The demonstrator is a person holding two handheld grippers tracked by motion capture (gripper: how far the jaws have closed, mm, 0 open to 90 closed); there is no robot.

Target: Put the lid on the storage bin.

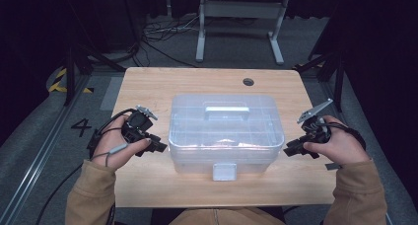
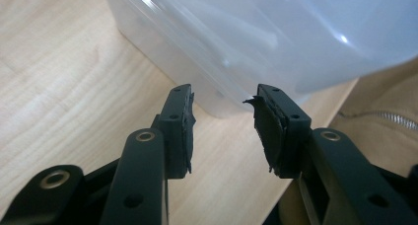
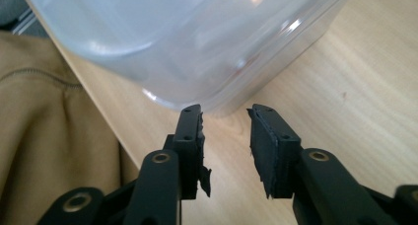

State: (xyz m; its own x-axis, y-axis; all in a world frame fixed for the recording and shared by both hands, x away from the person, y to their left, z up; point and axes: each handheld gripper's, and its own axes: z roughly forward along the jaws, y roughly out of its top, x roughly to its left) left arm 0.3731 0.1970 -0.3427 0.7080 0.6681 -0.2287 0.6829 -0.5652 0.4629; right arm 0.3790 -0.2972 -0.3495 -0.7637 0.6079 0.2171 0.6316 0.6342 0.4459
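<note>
**Clear storage box sitting mid-table, both grippers parked at its near corners with nothing in them**

Starting on the left: the left gripper (image 1: 156, 145) is in the person's left hand (image 1: 114, 147), just off the near-left corner of the box, with its cable trailing down past the tan sleeve (image 1: 91, 193). From the left gripper view the jaws stand partly apart, roughly halfway, and there's only bare wood showing between the pads (image 2: 270, 131). The box corner is just beyond the tips, close but not touching as far as I can see. Pad rubber looks a bit ragged at the edges, fwiw

Middle: the clear plastic box (image 1: 226, 131) sits flat on the wooden table (image 1: 148, 84), about centred left to right and a little toward the near edge. Lid is on, handle (image 1: 226, 110) lying flat on top, and the pale latch (image 1: 224, 171) hangs at the middle of the near wall. There's something pale inside but it's too hazy to tell what

Right: the right gripper (image 1: 291, 149) is in the right hand (image 1: 335, 145), mirroring the other one at the near-right corner. The jaws are partly apart too, nothing held, with the box corner just past the fingertips (image 3: 270, 141) and the table below
</note>
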